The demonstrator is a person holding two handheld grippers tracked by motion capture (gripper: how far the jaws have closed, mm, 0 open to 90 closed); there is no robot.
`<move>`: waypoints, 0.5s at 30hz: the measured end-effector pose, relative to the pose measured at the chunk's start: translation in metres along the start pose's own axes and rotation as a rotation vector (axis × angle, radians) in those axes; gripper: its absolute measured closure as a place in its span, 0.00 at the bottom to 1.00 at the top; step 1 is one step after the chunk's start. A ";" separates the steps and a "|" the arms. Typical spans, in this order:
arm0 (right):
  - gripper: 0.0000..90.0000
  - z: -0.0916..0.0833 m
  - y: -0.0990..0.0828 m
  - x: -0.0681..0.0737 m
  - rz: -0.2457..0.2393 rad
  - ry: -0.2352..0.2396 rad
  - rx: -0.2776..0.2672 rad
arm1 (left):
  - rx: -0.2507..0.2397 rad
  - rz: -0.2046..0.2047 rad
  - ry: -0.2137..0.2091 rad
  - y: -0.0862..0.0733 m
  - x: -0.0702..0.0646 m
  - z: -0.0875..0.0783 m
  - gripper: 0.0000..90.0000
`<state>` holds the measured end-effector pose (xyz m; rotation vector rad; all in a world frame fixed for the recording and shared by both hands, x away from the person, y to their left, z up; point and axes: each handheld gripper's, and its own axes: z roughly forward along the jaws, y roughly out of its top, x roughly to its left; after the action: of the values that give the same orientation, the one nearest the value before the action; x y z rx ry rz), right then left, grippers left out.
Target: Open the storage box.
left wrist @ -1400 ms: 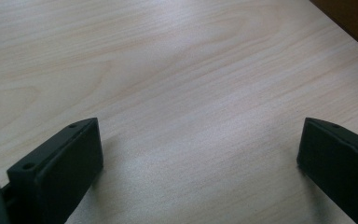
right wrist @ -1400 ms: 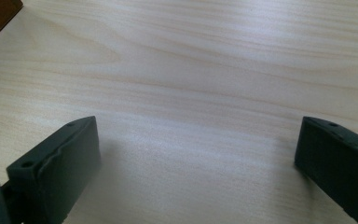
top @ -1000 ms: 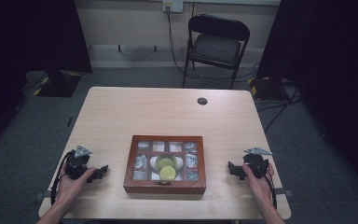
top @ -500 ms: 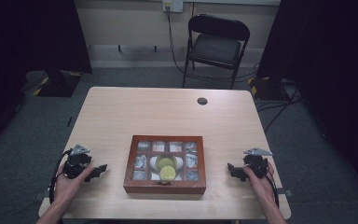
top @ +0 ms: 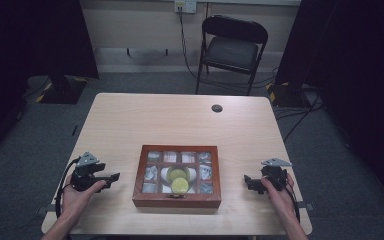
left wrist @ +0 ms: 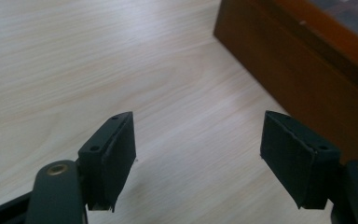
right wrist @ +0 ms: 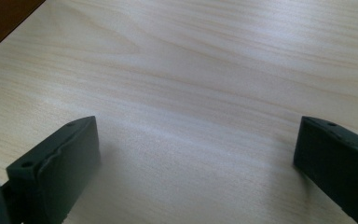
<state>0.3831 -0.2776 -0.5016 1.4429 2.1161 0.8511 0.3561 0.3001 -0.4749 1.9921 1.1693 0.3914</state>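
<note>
A brown wooden box [top: 177, 173] with a glass lid sits at the table's near middle; through the lid show small compartments and two yellow-green round things [top: 178, 180]. My left gripper [top: 111, 178] rests on the table left of the box, pointing at it. Its jaws have just been closing and stand apart with nothing between them [left wrist: 198, 154]; the box's side [left wrist: 303, 88] lies just ahead. My right gripper [top: 247, 181] rests right of the box, open over bare wood [right wrist: 196, 158].
The light wooden table [top: 180, 122] has a small dark round cap [top: 217, 108] near its far edge. A black folding chair [top: 232, 50] stands behind the table. Dark curtains hang at both sides, and cables lie on the grey floor.
The left hand has shifted slightly on the table and its jaws stand narrower than before. The right hand and the box have kept still.
</note>
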 end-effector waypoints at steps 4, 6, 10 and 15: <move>0.00 0.000 0.000 0.000 -0.005 0.003 -0.001 | -0.021 0.011 -0.020 0.001 -0.007 -0.003 0.29; 0.00 0.000 0.000 0.001 -0.018 0.015 -0.002 | -0.037 0.014 -0.036 0.002 -0.010 -0.006 0.30; 0.00 0.000 0.000 0.001 -0.024 0.023 0.000 | -0.059 0.017 -0.074 0.004 -0.015 -0.012 0.32; 0.00 0.000 0.000 0.001 -0.024 0.023 -0.001 | -0.086 0.055 -0.113 0.008 -0.022 -0.015 0.34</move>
<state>0.3825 -0.2767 -0.5017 1.4107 2.1457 0.8630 0.3402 0.2866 -0.4562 1.9485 1.0126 0.3463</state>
